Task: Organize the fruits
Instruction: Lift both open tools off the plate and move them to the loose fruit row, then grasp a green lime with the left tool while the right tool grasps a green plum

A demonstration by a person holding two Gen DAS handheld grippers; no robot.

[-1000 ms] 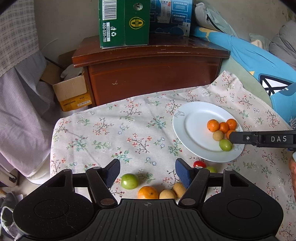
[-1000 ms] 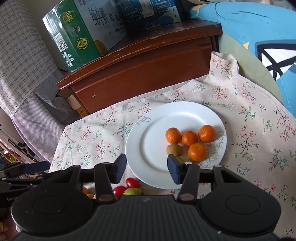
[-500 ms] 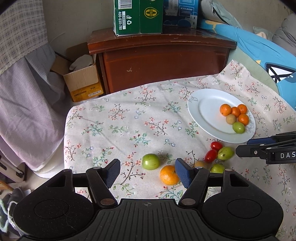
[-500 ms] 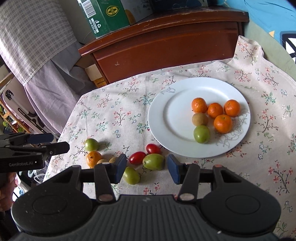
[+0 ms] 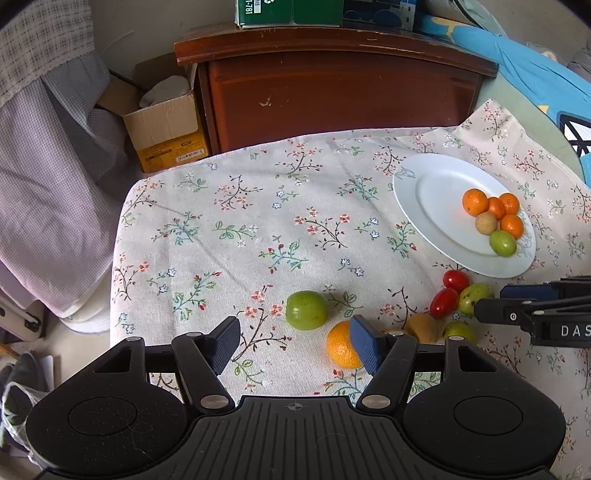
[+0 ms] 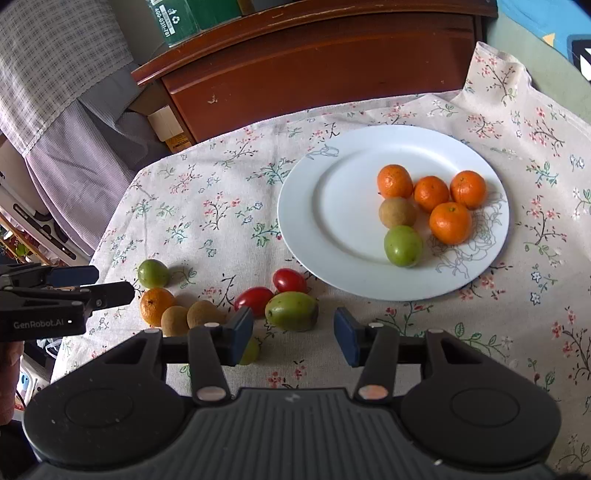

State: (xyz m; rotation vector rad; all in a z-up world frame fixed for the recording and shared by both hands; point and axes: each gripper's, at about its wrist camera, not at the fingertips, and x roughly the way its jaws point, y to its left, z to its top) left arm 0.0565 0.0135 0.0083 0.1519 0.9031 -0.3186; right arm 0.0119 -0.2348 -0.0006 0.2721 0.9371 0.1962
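A white plate (image 6: 332, 206) (image 5: 436, 206) on the flowered tablecloth holds several small oranges (image 6: 450, 223), a brown fruit (image 6: 397, 212) and a green fruit (image 6: 402, 245). Loose on the cloth lie two red tomatoes (image 6: 290, 280), green fruits (image 6: 291, 311) (image 5: 306, 309), an orange (image 5: 341, 350) (image 6: 156, 301) and brown fruits (image 6: 203, 314). My left gripper (image 5: 295, 341) is open and empty, above the green fruit and orange. My right gripper (image 6: 293, 334) is open and empty, just near of a green fruit.
A brown wooden cabinet (image 5: 332, 88) with green and blue cartons (image 5: 288, 13) stands behind the table. A cardboard box (image 5: 166, 125) and checked fabric (image 5: 48, 155) are at the left. Blue bedding (image 5: 535, 74) lies at the right.
Both grippers have pulled back and away from the plate. The green fruit now lies on the plate, clear of the right gripper. More loose fruit shows.
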